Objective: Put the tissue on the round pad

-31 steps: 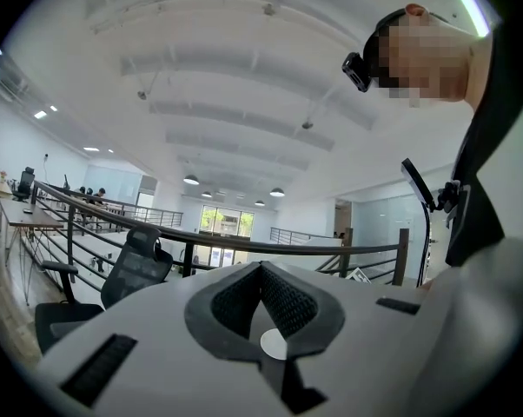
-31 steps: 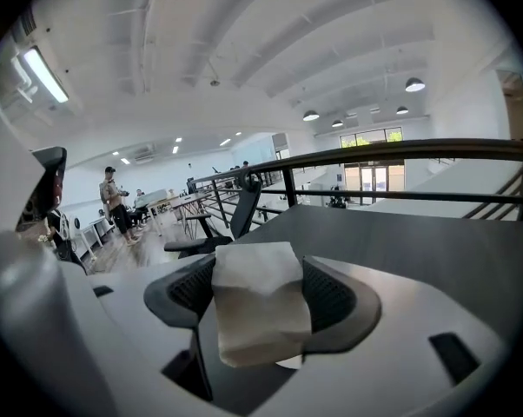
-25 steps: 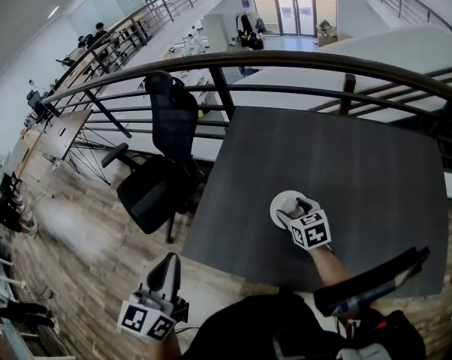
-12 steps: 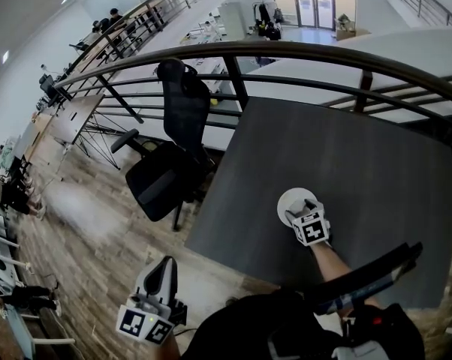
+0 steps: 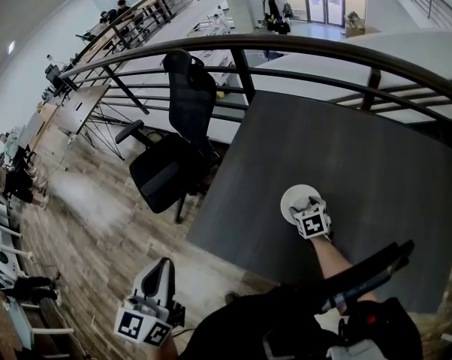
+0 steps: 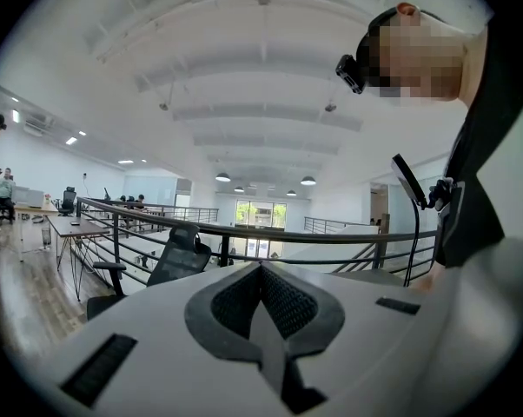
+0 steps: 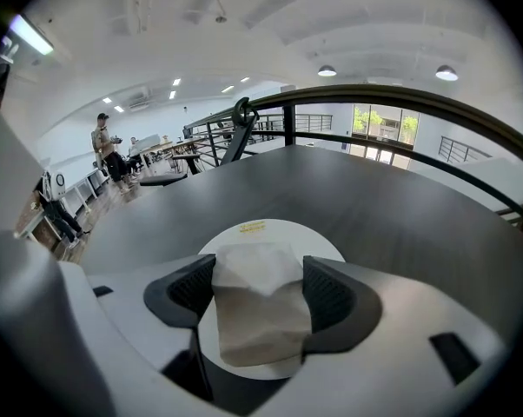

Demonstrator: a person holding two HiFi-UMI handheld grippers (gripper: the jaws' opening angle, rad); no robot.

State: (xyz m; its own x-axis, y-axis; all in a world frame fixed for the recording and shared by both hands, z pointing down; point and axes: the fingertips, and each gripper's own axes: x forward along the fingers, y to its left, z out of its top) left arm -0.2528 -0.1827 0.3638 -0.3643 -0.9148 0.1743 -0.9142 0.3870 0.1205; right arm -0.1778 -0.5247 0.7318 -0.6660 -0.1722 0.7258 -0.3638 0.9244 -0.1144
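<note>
Right gripper (image 7: pixel 260 276) sits low over the dark grey table (image 5: pixel 346 156), its jaws set wide with the folded white tissue (image 7: pixel 260 307) between them. In the right gripper view the tissue's two side edges meet the ribbed pads (image 7: pixel 196 289), so it reads as held across its width. The tissue hangs directly above the white round pad (image 7: pixel 270 233), covering the near part of the disc and leaving the far arc with a small yellow mark bare. Whether its underside already rests on the disc cannot be told. From the head view the same gripper (image 5: pixel 305 203) lies at the near edge of the round pad (image 5: pixel 292 197), which sits toward the table's near side, with the person's bare forearm (image 5: pixel 327 253) running back from it. Off the table, the left gripper (image 5: pixel 164 267) is held low at the person's side above the wood floor (image 5: pixel 83 223), well apart from the pad. In the left gripper view its jaws (image 6: pixel 261 272) are pressed together with nothing between them. A black office chair (image 5: pixel 173 163) stands beside the table's left edge, and a dark metal railing (image 5: pixel 286 45) curves past its far side.
</note>
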